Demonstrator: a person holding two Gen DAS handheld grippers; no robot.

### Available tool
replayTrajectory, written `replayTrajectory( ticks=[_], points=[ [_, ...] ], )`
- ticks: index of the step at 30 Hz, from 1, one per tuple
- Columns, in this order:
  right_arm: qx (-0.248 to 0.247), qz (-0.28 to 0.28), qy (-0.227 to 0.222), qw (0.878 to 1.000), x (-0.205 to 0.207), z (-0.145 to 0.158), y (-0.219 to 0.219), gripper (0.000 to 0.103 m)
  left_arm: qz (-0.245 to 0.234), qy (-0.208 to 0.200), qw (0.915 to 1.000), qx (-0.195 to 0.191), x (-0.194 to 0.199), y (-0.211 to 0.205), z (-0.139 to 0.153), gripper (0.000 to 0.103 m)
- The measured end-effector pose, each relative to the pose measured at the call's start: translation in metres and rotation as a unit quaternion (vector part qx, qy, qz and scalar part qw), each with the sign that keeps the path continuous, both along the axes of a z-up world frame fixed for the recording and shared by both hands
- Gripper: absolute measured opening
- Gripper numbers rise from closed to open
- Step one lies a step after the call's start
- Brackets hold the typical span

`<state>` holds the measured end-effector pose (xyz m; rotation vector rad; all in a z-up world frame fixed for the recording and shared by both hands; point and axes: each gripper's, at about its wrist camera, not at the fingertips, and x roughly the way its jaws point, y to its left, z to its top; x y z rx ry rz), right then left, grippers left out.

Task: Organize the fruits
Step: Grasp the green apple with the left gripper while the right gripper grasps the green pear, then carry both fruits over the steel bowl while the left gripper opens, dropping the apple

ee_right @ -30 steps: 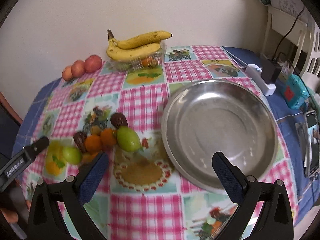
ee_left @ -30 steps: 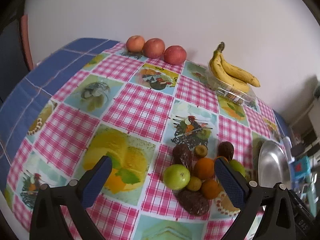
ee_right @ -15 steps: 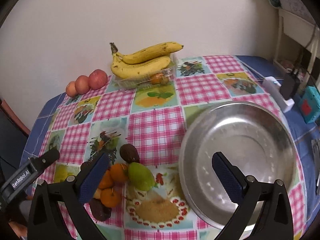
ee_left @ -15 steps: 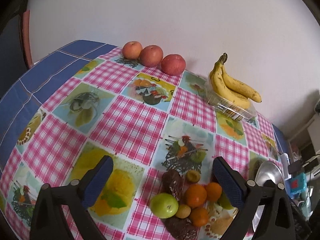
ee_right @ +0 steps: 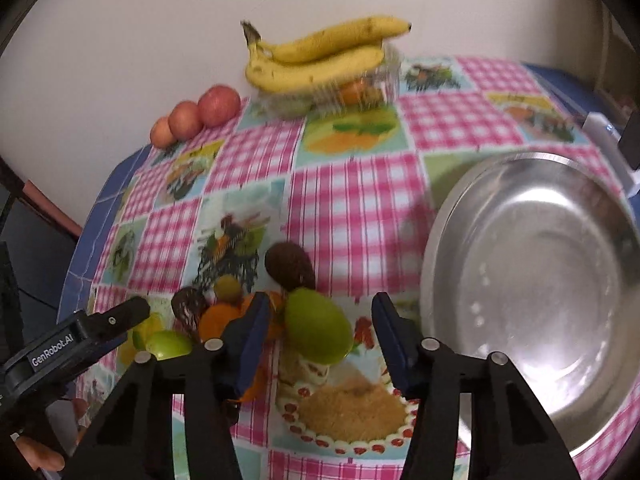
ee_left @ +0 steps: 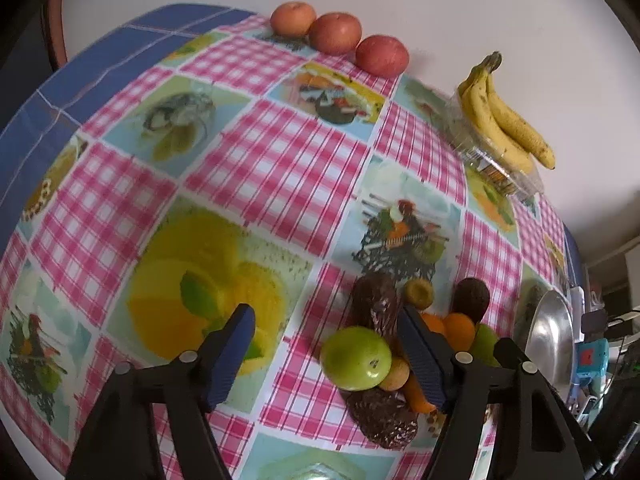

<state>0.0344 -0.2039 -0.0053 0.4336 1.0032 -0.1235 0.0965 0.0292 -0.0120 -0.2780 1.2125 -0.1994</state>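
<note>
three apples (ee_left: 339, 33), two bananas (ee_right: 320, 56), one bowl (ee_right: 536, 280)

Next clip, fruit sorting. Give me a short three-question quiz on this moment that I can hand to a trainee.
1. True or false: the metal bowl already holds fruit.
2. Which fruit lies between the open fingers of the right gripper? A) the bananas B) the green mango C) a red apple
3. Fill in: in the left wrist view, the green apple sits between the fingers of the left gripper, nearer its ____ finger.

Key: 1 false, the bowl holds no fruit. 2 B. 3 right.
</note>
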Motion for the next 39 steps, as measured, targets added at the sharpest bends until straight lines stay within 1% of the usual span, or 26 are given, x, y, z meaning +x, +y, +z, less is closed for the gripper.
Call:
replayTrajectory(
  ticks=[3, 5, 9, 12, 14, 16, 17, 19, 21, 28, 30, 32, 35, 39],
  points=[
    [0.01, 0.003, 0.011, 1.0, 0.0, -0.008, 0.002, 0.054, -0.001, 0.013, 0.9998, -0.012, -0.004, 0.0, -0.004, 0.076],
    [0.016, 0.005, 0.02, 1.0, 0.0, -0.014, 0.002, 0.053, -0.004, 0.017, 0.9998, -0.013, -0.006, -0.001, -0.005, 0.076],
    [0.023, 0.003, 0.032, 0.999, 0.002, -0.023, 0.002, 0.048, -0.013, 0.023, 0.9995, -0.014, -0.009, -0.006, -0.006, 0.076],
    [0.038, 0.0, 0.029, 0.999, 0.001, -0.026, 0.002, 0.044, -0.015, 0.028, 0.9994, -0.016, -0.01, -0.007, -0.008, 0.075],
    [0.036, 0.002, 0.03, 0.999, 0.0, -0.026, 0.003, 0.044, -0.017, 0.031, 0.9993, -0.015, -0.01, -0.008, -0.009, 0.07],
    [0.038, 0.001, 0.03, 0.999, 0.0, -0.026, 0.003, 0.044, -0.018, 0.036, 0.999, -0.017, -0.01, -0.01, -0.011, 0.062],
    [0.039, 0.001, 0.03, 0.999, -0.001, -0.026, 0.002, 0.044, -0.018, 0.04, 0.9989, -0.02, -0.011, -0.01, -0.012, 0.061],
    [0.037, 0.002, 0.032, 0.999, -0.002, -0.026, 0.003, 0.044, -0.02, 0.047, 0.9984, -0.026, -0.011, -0.01, -0.015, 0.049],
    [0.034, 0.003, 0.034, 0.999, -0.002, -0.025, 0.004, 0.044, -0.02, 0.054, 0.9975, -0.041, -0.012, -0.01, -0.017, 0.044],
    [0.028, 0.006, 0.034, 0.999, -0.001, -0.025, 0.006, 0.044, -0.009, 0.055, 0.9971, -0.051, -0.011, -0.005, -0.017, 0.044],
    [0.025, 0.007, 0.034, 0.999, -0.001, -0.025, 0.006, 0.044, -0.001, 0.051, 0.9977, -0.045, -0.012, -0.002, -0.015, 0.044],
    [0.024, 0.006, 0.035, 0.999, -0.001, -0.025, 0.007, 0.044, 0.008, 0.043, 0.9983, -0.038, -0.011, 0.002, -0.013, 0.044],
    [0.023, 0.004, 0.033, 0.999, -0.001, -0.023, 0.006, 0.043, 0.017, 0.035, 0.9984, -0.04, -0.011, 0.007, -0.009, 0.044],
    [0.032, -0.004, 0.013, 0.999, -0.006, -0.011, -0.001, 0.043, 0.022, 0.012, 0.9991, -0.035, -0.011, 0.01, 0.001, 0.044]
  ],
)
